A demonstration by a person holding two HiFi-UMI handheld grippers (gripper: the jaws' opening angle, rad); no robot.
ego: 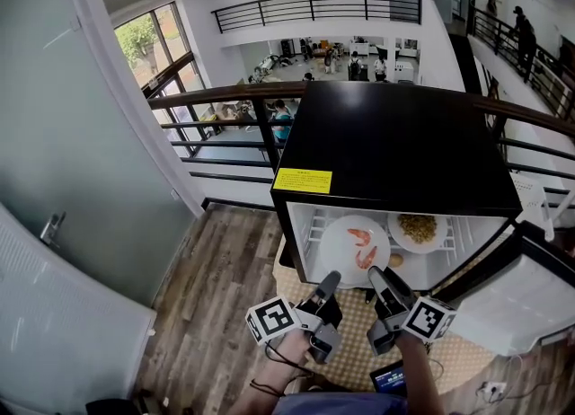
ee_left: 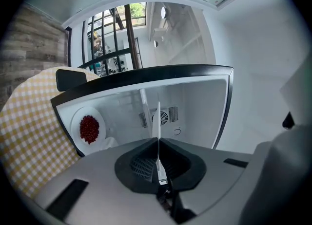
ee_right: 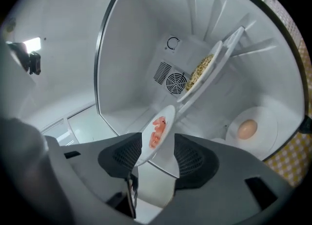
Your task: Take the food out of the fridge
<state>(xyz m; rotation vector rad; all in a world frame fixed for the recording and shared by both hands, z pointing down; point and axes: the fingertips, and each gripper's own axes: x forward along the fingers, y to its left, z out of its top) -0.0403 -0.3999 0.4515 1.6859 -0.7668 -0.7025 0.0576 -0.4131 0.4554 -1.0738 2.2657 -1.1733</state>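
With your left gripper (ego: 329, 280) pinched shut on the shrimp plate (ego: 355, 244) rim at 12 o'clock in the fridge (ego: 395, 148) mouth and your right gripper (ego: 381, 277) spread wide around it, pressing nothing, that one-sided hold could let it tip and spill.

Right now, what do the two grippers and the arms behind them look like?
Left gripper and right gripper: dark grey bodies, black ribbed pads, each carrying a white cube with black square markers. A thin black cable loops near the left wrist. No sleeves visible on the forearms.
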